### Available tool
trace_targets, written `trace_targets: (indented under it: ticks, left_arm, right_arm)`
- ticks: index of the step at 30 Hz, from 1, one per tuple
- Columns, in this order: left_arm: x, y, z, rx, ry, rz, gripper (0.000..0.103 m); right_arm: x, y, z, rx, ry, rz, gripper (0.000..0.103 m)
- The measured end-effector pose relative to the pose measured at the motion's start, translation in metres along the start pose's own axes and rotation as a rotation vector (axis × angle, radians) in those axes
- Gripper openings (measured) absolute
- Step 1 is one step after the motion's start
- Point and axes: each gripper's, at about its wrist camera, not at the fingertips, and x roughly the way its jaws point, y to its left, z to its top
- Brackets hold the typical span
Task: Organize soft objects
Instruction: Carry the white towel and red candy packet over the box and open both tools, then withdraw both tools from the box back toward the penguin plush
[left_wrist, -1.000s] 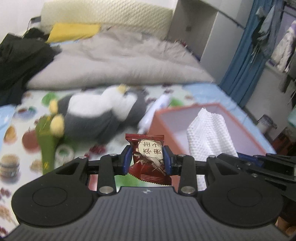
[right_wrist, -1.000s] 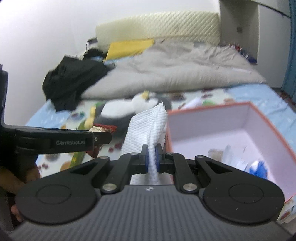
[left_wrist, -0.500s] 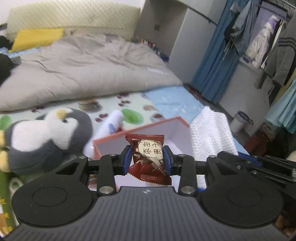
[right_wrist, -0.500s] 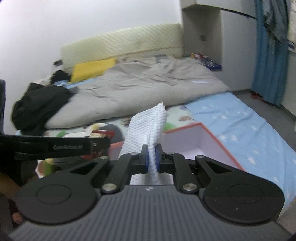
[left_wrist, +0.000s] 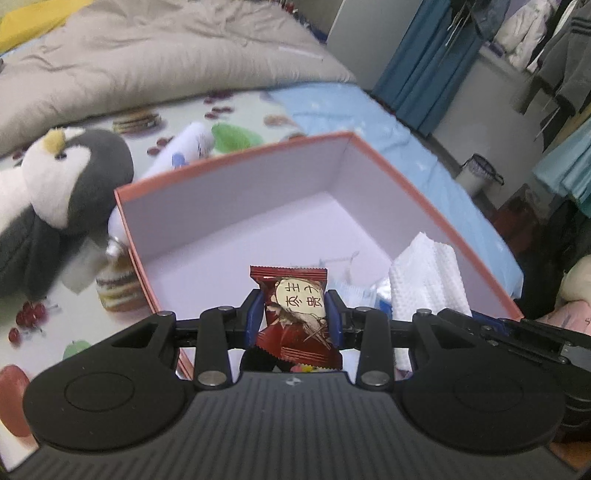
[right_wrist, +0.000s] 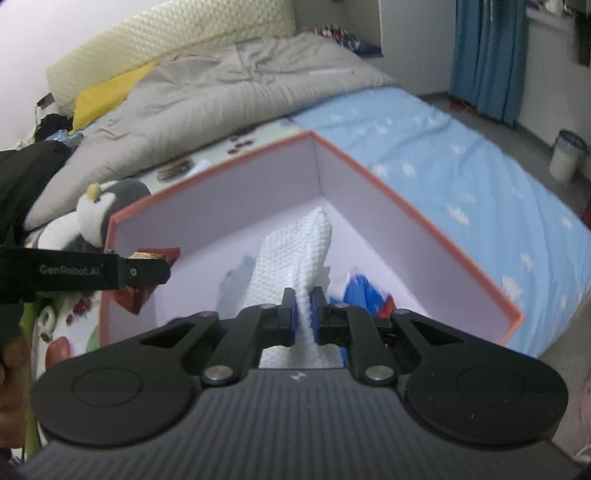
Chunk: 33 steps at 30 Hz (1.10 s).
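Observation:
My left gripper (left_wrist: 294, 314) is shut on a dark red snack packet (left_wrist: 295, 310) and hangs over the near edge of an open orange-rimmed box (left_wrist: 236, 162) with a pale lilac inside. My right gripper (right_wrist: 303, 312) is shut on a white textured cloth (right_wrist: 295, 251) that stands up over the box (right_wrist: 406, 206). That cloth (left_wrist: 424, 280) shows at the right in the left wrist view. The left gripper (right_wrist: 147, 267) with its packet comes in from the left in the right wrist view. Several small wrappers (right_wrist: 365, 291) lie on the box floor.
A penguin plush (left_wrist: 55, 192) lies left of the box on a fruit-print sheet, with a white tube (left_wrist: 184, 147) behind the box. A grey duvet (right_wrist: 221, 92) covers the far bed. A light blue star-print sheet (right_wrist: 461, 158) is at the right, and a bin (right_wrist: 565, 155) stands on the floor.
Both grippers have swung right and down from over the penguin to above the box, still holding the packet and the cloth. The box interior now fills both views.

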Motion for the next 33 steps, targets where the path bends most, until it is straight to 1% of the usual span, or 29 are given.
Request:
trace_targets:
  ticks: [4, 6, 7, 8, 9, 10, 16, 21, 25, 31, 33]
  left_arm:
    - [0.002, 0.002, -0.003, 0.003, 0.008, 0.01, 0.041]
    - [0.001, 0.002, -0.003, 0.008, 0.004, 0.014, 0.043]
    - [-0.002, 0.002, -0.003, 0.01, 0.006, 0.012, 0.044]
    - [-0.004, 0.002, -0.002, 0.008, 0.003, 0.011, 0.05]
    - [-0.007, 0.001, -0.002, 0.007, -0.002, 0.012, 0.055]
    - [-0.012, 0.001, -0.001, 0.008, -0.013, 0.015, 0.056]
    - [-0.049, -0.002, 0.002, 0.019, -0.078, 0.009, 0.056]
    - [-0.09, -0.008, -0.002, 0.044, -0.155, 0.007, 0.058]
    - [-0.122, -0.012, -0.013, 0.063, -0.205, 0.011, 0.059]
    - [-0.167, -0.008, -0.037, 0.069, -0.264, 0.02, 0.061]
    - [-0.181, -0.005, -0.047, 0.062, -0.278, 0.023, 0.064]
  right_arm:
    - [0.001, -0.004, -0.004, 0.007, 0.006, 0.006, 0.013]
    - [-0.002, -0.007, -0.005, 0.011, 0.003, 0.011, 0.016]
    - [-0.004, -0.007, -0.004, 0.012, 0.004, 0.012, 0.021]
    - [-0.005, -0.007, -0.003, 0.012, 0.005, 0.012, 0.025]
    - [-0.007, -0.006, -0.002, 0.012, 0.0, 0.013, 0.037]
    - [-0.01, -0.006, -0.001, 0.016, -0.009, 0.014, 0.042]
    - [-0.038, -0.003, 0.003, 0.022, -0.078, 0.043, 0.043]
    - [-0.069, 0.009, 0.007, 0.017, -0.153, 0.08, 0.043]
    - [-0.095, 0.022, 0.006, 0.003, -0.205, 0.112, 0.043]
    - [-0.128, 0.04, -0.004, -0.017, -0.262, 0.144, 0.043]
    - [-0.138, 0.047, -0.011, -0.025, -0.277, 0.161, 0.043]
